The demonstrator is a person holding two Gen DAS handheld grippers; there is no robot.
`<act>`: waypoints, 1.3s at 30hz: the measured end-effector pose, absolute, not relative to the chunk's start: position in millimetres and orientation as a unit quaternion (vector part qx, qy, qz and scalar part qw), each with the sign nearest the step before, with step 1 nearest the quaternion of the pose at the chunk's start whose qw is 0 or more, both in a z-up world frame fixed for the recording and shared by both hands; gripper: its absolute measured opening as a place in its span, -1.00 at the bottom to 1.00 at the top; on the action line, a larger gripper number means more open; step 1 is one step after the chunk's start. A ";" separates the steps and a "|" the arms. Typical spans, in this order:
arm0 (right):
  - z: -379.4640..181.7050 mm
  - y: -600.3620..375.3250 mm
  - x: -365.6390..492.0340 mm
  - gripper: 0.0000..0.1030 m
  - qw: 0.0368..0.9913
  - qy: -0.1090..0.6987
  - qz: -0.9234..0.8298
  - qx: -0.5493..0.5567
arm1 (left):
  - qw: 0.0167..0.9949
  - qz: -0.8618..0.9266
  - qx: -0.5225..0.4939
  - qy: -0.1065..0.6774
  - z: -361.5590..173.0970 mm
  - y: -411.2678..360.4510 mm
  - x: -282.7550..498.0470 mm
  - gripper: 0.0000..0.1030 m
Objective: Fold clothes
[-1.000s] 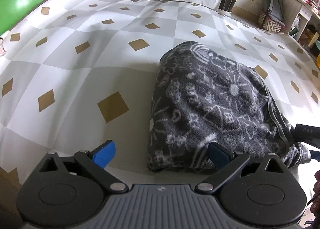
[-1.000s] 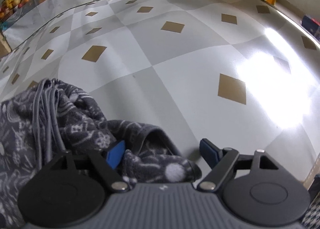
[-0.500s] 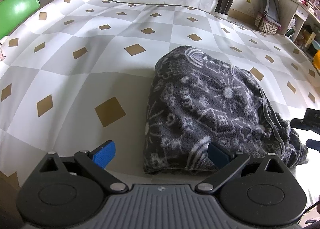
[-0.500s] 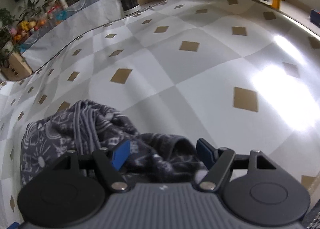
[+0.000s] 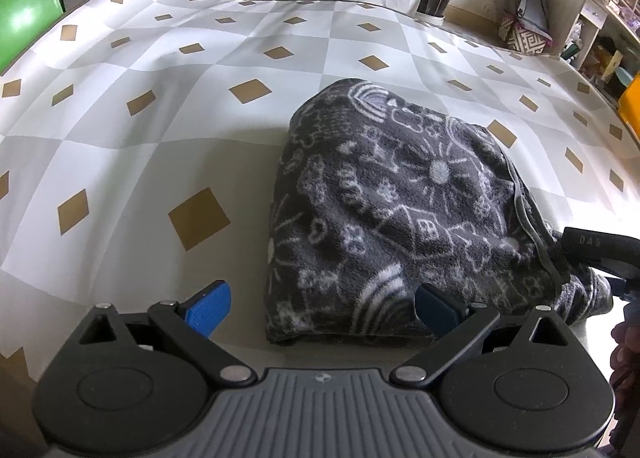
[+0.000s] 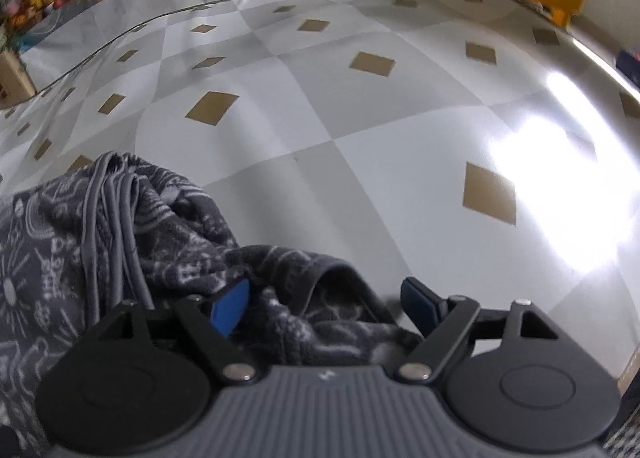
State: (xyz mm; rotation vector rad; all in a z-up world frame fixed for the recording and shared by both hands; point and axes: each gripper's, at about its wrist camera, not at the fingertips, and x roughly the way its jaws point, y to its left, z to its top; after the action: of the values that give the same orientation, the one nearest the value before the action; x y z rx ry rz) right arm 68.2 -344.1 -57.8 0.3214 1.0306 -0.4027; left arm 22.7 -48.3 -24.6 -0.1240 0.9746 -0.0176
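Checked cloth covers the surface [image 5: 200,129], and the folded dark fleece garment [image 5: 400,197] lies near its front edge; my left tongs [image 5: 320,308] hover wide open over its near-left corner, gripping nothing; my right tongs [image 6: 326,304] are opening astride the loose cuff, which I should tuck flat; compared with a second ago, they stand wider.
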 end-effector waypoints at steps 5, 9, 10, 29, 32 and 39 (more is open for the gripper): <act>-41.5 -336.0 62.0 0.51 0.837 0.502 -0.176 0.130 | 0.883 -0.023 -0.050 0.466 -18.0 -51.6 17.6 0.92; -22.5 -324.2 55.1 0.52 0.845 0.505 -0.146 0.098 | 0.882 -0.037 -0.044 0.468 -11.8 -54.0 11.2 0.92; -17.3 -322.1 52.6 0.52 0.847 0.504 -0.138 0.094 | 0.883 -0.040 -0.040 0.467 -9.7 -55.3 9.3 0.92; 34.0 -288.8 -7.1 0.53 0.872 0.487 -0.036 0.047 | 0.881 -0.049 -0.008 0.471 15.0 -66.9 -31.6 0.92; 34.9 -289.6 -12.4 0.53 0.875 0.481 -0.030 0.056 | 0.880 -0.043 -0.015 0.473 17.6 -66.0 -37.5 0.92; 35.8 -290.2 -17.9 0.53 0.876 0.477 -0.020 0.064 | 0.878 -0.030 -0.015 0.478 22.3 -65.9 -48.3 0.92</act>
State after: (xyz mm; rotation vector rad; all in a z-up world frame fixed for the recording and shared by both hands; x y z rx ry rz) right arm -17.9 -290.2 35.8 0.1345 0.9946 -0.0418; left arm -48.3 -65.9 22.3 -0.0321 0.9966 -0.0632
